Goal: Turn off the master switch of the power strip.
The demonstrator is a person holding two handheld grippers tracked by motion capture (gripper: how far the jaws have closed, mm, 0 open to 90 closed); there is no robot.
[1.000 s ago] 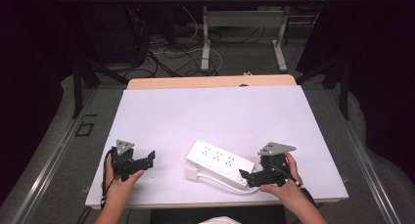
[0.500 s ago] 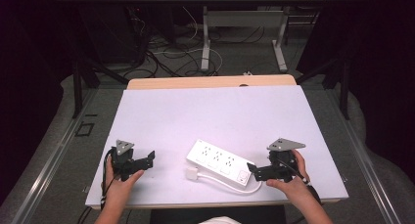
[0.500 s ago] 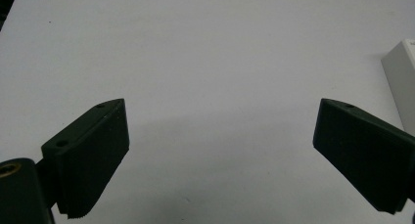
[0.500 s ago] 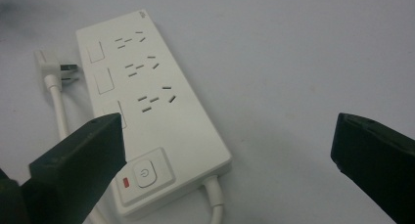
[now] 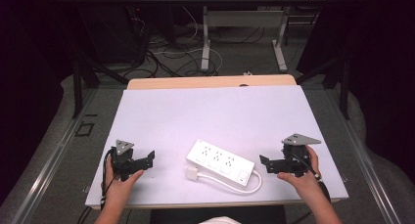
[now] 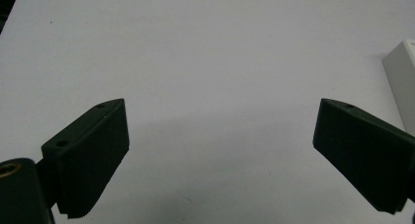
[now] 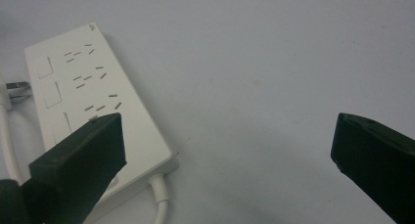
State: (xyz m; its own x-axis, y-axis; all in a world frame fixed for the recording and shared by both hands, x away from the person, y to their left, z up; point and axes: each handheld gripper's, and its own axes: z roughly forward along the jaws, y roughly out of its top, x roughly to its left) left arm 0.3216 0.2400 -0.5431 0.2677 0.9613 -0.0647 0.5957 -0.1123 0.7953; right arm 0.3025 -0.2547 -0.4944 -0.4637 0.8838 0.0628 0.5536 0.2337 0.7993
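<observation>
Table is carrying a white power strip near the middle of its near edge, lying flat and angled, one end pointing toward the far left corner, the other toward the near right corner. Its white cord is leaving the right end and curving back along the near side to a plug lying just beside the strip's left end. Rest of the white top is lying bare. Beyond the far edge a wood-coloured strip is showing, then floor with loose cables and the legs of another table.

Left gripper is resting near the near left corner, held by the left hand, jaws pointing toward the strip and standing wide apart over bare tabletop, nothing between them. In the left gripper view the strip's end is sitting at the right border, apart from the jaws.

Right gripper is sitting near the near right corner in the right hand, jaws spread wide, holding nothing. In the right gripper view the strip is lying partly behind one jaw.

Against the earlier pictures, the right gripper is now sitting farther right, well apart from the strip's right end, where a second ago it was just beside it. Left gripper and strip are keeping their places.
</observation>
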